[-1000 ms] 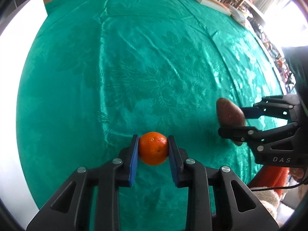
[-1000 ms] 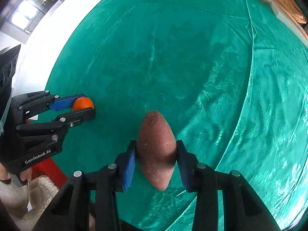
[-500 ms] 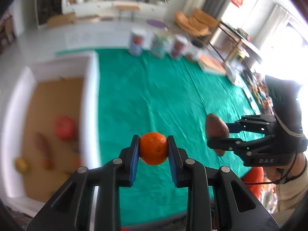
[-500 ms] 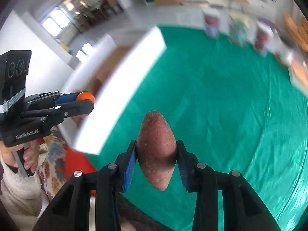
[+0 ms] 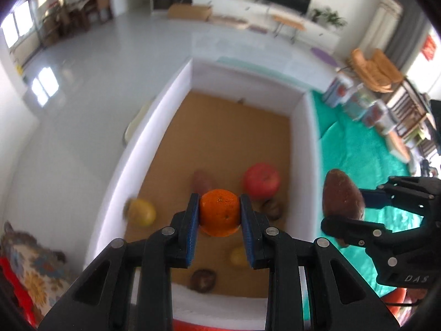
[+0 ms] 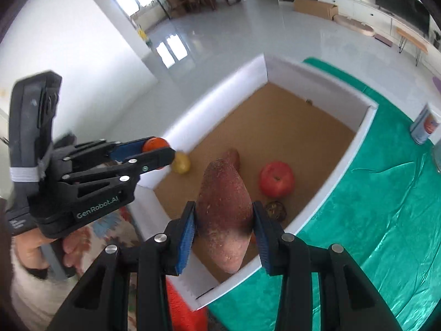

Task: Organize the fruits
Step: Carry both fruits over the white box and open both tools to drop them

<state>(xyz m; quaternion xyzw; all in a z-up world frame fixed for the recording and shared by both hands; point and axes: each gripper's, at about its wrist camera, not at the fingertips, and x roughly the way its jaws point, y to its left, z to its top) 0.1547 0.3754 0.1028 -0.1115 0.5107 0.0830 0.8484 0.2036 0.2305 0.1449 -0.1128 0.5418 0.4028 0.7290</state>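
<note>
Left tool (image 5: pixel 219 215) is pinching the orange (image 5: pixel 219 211) and right tool (image 6: pixel 223 229) the sweet potato (image 6: pixel 224 215); both are hanging above the box (image 5: pixel 308 149) at frame centre.

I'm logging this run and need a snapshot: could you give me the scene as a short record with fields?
left gripper: shut on orange, above the box
right gripper: shut on sweet potato, near the box's edge
box: white walls, brown floor, open top
in box: red apple, yellow fruit, several smaller items, blurred
table: green cloth beside the box
</note>
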